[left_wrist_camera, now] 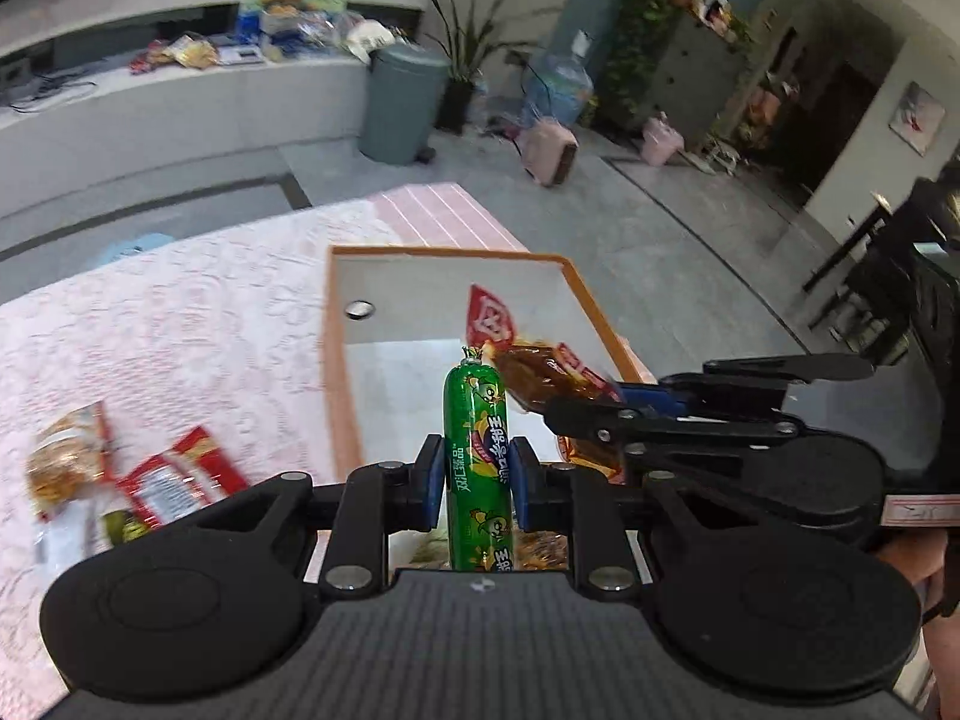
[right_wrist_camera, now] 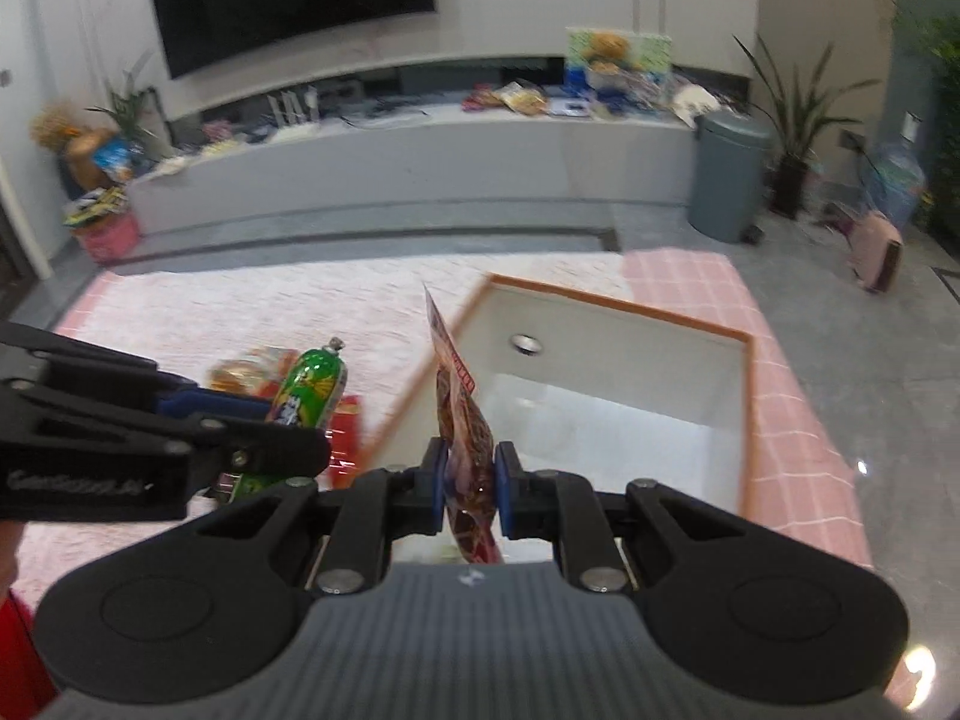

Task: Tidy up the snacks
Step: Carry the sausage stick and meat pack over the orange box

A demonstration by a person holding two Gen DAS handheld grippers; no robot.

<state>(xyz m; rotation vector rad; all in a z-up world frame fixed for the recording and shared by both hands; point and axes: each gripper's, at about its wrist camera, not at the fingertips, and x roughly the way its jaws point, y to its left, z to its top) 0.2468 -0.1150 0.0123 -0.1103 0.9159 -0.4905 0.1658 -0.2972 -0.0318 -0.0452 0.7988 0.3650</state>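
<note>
Left wrist view: the left hand-held gripper (left_wrist_camera: 477,474) pinches one green sausage stick (left_wrist_camera: 477,462) upright between its blue pads, above the near edge of one orange-rimmed white bin (left_wrist_camera: 339,360). Just to its right, the right hand-held gripper (left_wrist_camera: 591,399) clamps one brown-and-red snack packet (left_wrist_camera: 540,375) over the bin's open interior. Left of the left hand-held gripper, two blurred snack packets (left_wrist_camera: 174,483) lie on the desk's pink patterned cloth (left_wrist_camera: 180,312). From the right wrist, the right hand-held gripper (right_wrist_camera: 470,483) holds the packet (right_wrist_camera: 459,420) edge-on, its upper end rising over the bin's left rim (right_wrist_camera: 420,384), while the sausage stick (right_wrist_camera: 309,387) shows to its left in the other hand-held gripper.
</note>
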